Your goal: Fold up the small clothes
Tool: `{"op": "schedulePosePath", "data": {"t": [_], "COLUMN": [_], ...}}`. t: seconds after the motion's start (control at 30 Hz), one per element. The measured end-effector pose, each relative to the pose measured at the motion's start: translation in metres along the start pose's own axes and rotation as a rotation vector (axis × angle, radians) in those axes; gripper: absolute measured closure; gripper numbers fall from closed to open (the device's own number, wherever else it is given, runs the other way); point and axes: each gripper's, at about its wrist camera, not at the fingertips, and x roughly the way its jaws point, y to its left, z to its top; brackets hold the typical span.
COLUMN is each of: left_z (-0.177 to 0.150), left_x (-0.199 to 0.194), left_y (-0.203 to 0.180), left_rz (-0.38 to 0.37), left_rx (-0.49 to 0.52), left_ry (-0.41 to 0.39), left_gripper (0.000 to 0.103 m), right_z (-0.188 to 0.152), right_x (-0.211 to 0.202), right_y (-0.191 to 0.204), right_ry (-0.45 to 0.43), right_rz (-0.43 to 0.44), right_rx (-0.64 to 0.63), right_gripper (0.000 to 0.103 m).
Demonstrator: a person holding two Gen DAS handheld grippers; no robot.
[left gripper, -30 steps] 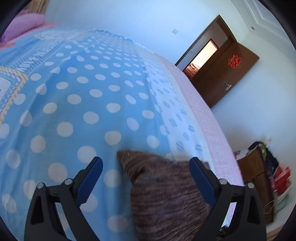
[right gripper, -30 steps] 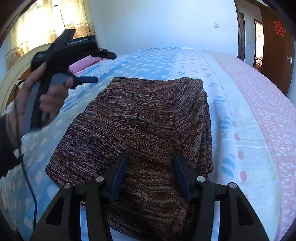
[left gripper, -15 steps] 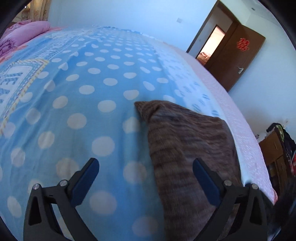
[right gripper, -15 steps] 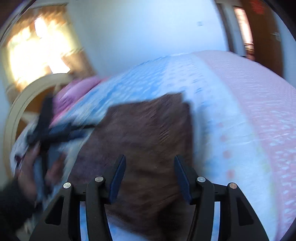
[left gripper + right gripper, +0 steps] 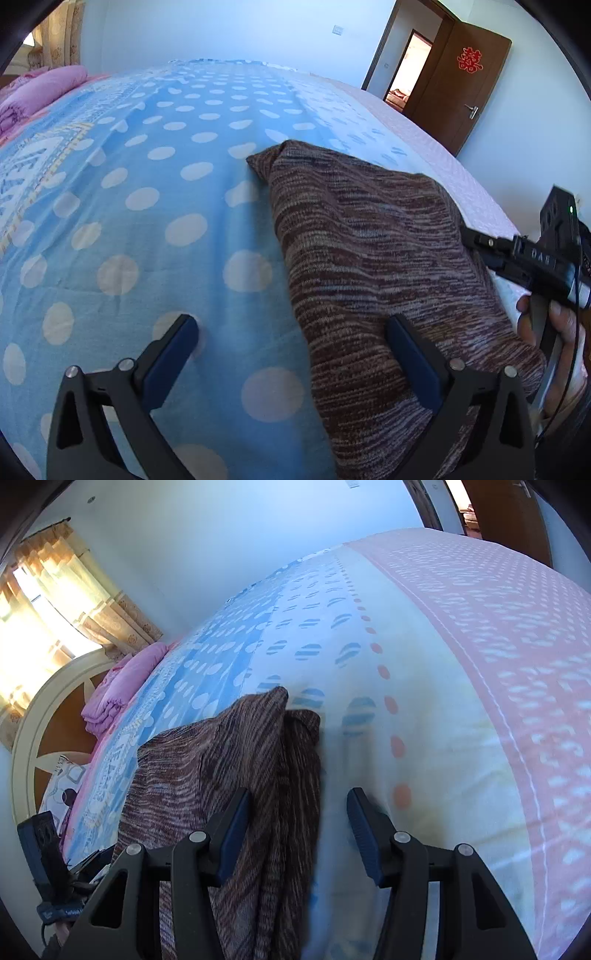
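Left hand-held gripper: jaws wide, empty, straddling the left edge of the folded brown knit garment. Garment lies on the bed, at 1 o'clock. Right hand-held gripper: jaws half-spread, empty, over the garment's right edge.

Place: bedroom in a home
Bed: wide, fills most of both views, spread with a blue sheet dotted white, striped-dot and pink bands along one side
Bedding: folded pink quilt at the head end
Headboard: rounded, cream rim with brown panels
Window: sunlit, hung with patterned yellow curtains
Door: brown wood, ajar, red paper ornament stuck on it
Walls: plain and pale, light switch on one
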Motion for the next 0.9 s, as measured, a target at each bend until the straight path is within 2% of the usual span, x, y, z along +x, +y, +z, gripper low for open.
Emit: {"op": "schedulePosePath", "data": {"t": [0.13,0.2,0.47,0.53,0.57,0.6,0.63,0.7,0.73,0.8,0.9], "left_z": [-0.001,-0.002,-0.004,-0.005,-0.005,-0.005,-0.005,-0.006,-0.007,-0.009,-0.01], "left_x": [0.002,0.001,0.0,-0.001,-0.002,-0.003,-0.004,-0.007,-0.009,-0.016,-0.03], "left_y": [-0.004,-0.005,-0.01,-0.015,-0.019,-0.021,-0.025,-0.032,-0.036,-0.046,-0.047], "left_rz": [0.012,0.01,0.009,-0.012,-0.021,-0.029,-0.045,-0.083,-0.065,-0.021,-0.006], "left_rx": [0.024,0.025,0.048,0.075,0.088,0.097,0.105,0.115,0.132,0.186,0.189], "left_ry": [-0.003,-0.007,-0.016,-0.018,-0.018,-0.018,-0.014,-0.005,-0.011,-0.023,-0.01], "left_gripper": [0.0,0.0,0.002,0.015,0.019,0.028,0.042,0.059,0.065,0.072,0.076], "right_z": [0.007,0.009,0.008,0.008,0.007,0.006,0.005,0.002,0.0,-0.003,-0.009], "right_x": [0.015,0.02,0.026,0.027,0.027,0.027,0.026,0.021,0.017,0.011,-0.005], "right_y": [0.006,0.009,0.006,0.008,0.01,0.012,0.015,0.023,0.028,0.034,0.046], "right_ry": [0.012,0.014,0.019,0.02,0.02,0.021,0.023,0.015,0.006,-0.01,-0.04], "right_rz": [0.026,0.061,0.09,0.071,0.061,0.058,0.059,0.034,0.022,0.03,0.045], "right_rx": [-0.034,-0.042,-0.017,-0.026,-0.032,-0.039,-0.042,-0.062,-0.066,-0.059,-0.063], "right_gripper": [0.048,0.055,0.063,0.066,0.07,0.075,0.08,0.083,0.083,0.084,0.085]}}
